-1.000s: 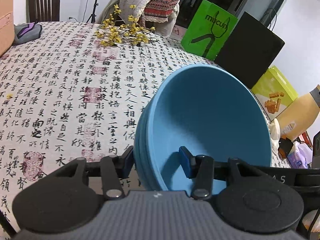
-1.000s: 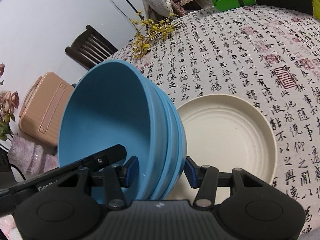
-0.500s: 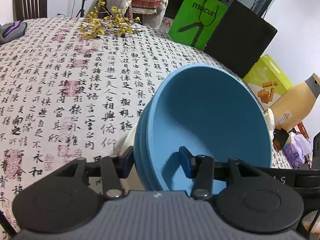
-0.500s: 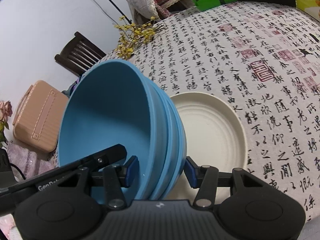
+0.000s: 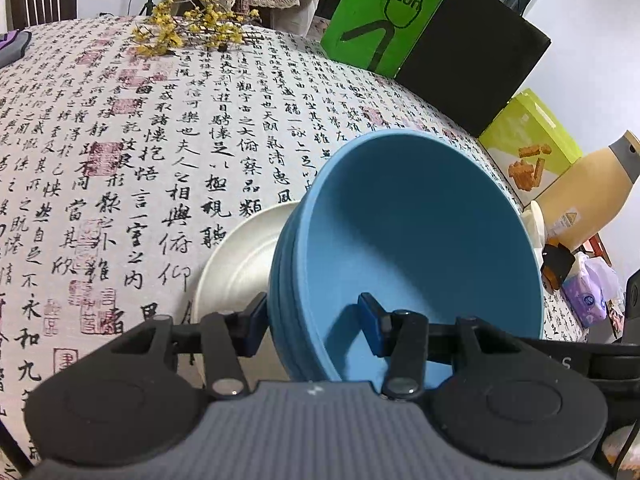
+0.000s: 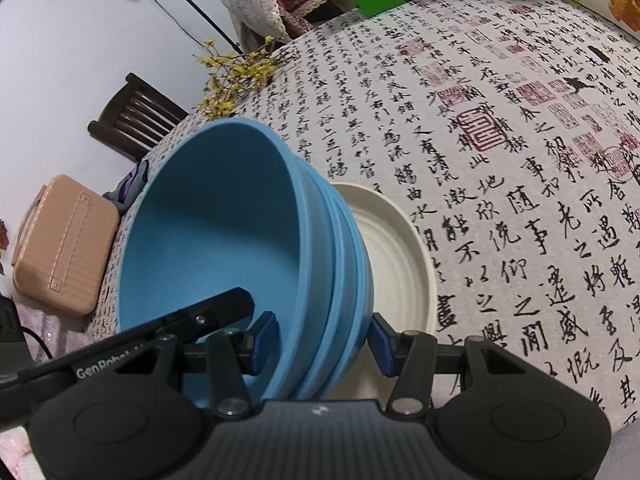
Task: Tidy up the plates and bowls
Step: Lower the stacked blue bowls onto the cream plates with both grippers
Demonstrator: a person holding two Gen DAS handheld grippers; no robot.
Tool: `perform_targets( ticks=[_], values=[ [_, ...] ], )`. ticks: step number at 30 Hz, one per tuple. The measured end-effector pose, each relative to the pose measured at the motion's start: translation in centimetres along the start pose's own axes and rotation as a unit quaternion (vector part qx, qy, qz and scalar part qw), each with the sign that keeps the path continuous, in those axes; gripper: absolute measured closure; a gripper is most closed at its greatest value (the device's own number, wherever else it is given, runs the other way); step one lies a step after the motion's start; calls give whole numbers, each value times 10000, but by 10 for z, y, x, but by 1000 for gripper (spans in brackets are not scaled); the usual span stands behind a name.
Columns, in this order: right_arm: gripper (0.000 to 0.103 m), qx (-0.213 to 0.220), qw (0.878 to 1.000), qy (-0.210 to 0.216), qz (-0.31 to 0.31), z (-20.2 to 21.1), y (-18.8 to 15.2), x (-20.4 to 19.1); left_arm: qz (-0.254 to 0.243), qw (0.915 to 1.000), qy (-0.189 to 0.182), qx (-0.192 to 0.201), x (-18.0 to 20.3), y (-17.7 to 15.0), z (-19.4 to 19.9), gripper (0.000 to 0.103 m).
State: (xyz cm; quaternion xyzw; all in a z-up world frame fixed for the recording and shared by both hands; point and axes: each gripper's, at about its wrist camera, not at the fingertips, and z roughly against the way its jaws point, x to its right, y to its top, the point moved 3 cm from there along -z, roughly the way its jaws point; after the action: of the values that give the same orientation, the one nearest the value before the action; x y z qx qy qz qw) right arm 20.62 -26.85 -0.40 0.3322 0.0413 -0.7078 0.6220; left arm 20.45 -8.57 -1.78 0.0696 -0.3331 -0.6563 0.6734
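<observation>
A nested stack of blue bowls [image 5: 416, 248] [image 6: 224, 236] hangs tilted above the table, gripped from both sides. My left gripper [image 5: 310, 326] is shut on the stack's rim, one blue pad inside the top bowl and one outside. Opposite it, my right gripper [image 6: 320, 336] is shut on the other rim in the same way. A cream plate [image 5: 240, 264] [image 6: 394, 256] lies flat on the tablecloth just behind and below the stack, partly hidden by it. The left gripper's body [image 6: 168, 340] shows in the right wrist view.
A calligraphy-print tablecloth [image 5: 120, 160] covers the round table. Yellow flower sprigs [image 5: 188, 32] lie at the far side. A green bag [image 5: 384, 16], a black box [image 5: 472, 52] and a lime snack box [image 5: 528, 144] stand at the far right edge. A wooden chair [image 6: 136, 120] and a peach case [image 6: 60, 248] are beyond.
Both grippers have carried the bowl stack forward and down together. The cream plate has come into the left wrist view and sits closer under the stack.
</observation>
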Motion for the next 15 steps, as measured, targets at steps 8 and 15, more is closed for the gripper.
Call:
perform_targets(
  ticks=[8, 15],
  values=[
    [53, -90, 9999, -72, -18, -6, -2, 7, 79, 9999, -15, -142, -1, -1, -11, 55],
    [53, -120, 9999, -65, 22, -10, -1, 5, 174, 9997, -48, -132, -8, 0, -11, 55]
  ],
)
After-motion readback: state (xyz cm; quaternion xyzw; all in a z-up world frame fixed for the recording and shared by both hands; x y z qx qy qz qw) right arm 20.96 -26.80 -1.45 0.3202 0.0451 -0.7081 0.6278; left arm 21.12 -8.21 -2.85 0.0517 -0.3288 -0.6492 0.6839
